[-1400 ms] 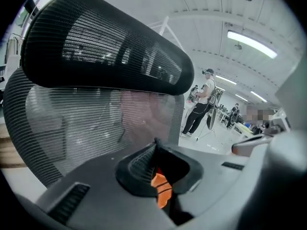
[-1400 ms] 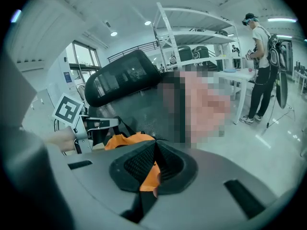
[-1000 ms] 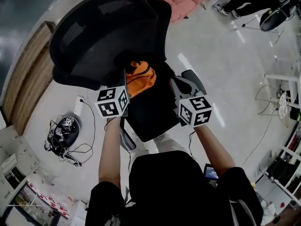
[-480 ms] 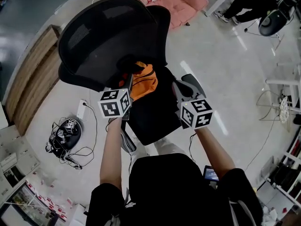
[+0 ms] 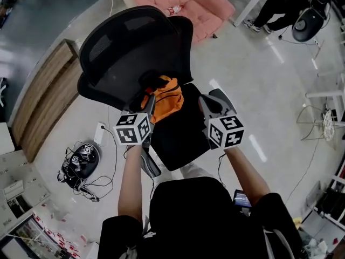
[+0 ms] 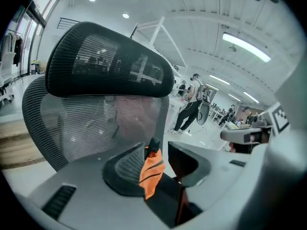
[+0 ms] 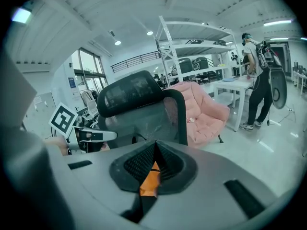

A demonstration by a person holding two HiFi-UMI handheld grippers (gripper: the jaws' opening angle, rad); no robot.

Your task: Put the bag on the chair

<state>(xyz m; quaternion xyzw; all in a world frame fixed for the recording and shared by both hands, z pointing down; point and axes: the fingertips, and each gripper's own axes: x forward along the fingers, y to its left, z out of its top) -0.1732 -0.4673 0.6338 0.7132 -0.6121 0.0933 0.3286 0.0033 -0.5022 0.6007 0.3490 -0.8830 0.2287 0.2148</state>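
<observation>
Bag [image 5: 164, 99], soft orange fabric w/ black trim, crumpled, slumped at rear of seat on black chair [image 5: 129, 47], against mesh backrest; judged as good as delivered. Left gripper [image 5: 147, 102] just beside it, jaws just sprung apart, orange cloth in gap but unpinched, prob. to leave it there. Right gripper [image 5: 210, 99] pinched tight, thin orange fold apparently caught btwn ribbed pads. Seat flat, padded; backrest curved, see-through.
</observation>
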